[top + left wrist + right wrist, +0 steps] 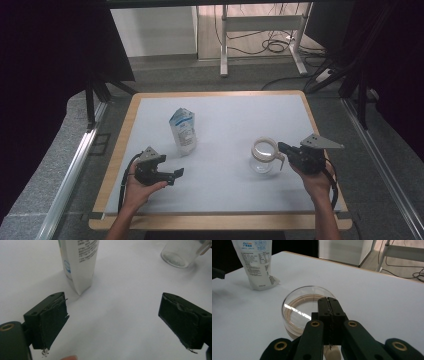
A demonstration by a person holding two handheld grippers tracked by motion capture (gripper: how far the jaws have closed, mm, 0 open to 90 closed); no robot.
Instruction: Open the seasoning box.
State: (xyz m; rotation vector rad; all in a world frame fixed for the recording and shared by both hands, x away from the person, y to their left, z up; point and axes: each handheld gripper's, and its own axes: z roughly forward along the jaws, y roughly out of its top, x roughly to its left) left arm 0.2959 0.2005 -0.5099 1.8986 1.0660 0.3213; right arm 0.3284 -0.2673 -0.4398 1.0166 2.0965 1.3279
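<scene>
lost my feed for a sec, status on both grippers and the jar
Left gripper open, empty, short of the milk pouch. Right gripper shut on the glass jar handle. Nothing between pouch and jar.

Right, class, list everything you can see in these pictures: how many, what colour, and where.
Pouch: one, white with blue print, standing upright left of the table's centre.
Glass jar: one, clear with a pale rim, right of centre; a pale handle sticks out at its side.
Table: one, white top with wooden edge.
Desk frame: one, white, on the floor beyond the table, cables beneath.
Left tool: one, black, jaws wide apart, pointing toward the pouch.
Right tool: one, black, jaws closed together at the jar's handle.
Hands: two, one holding each tool.
</scene>
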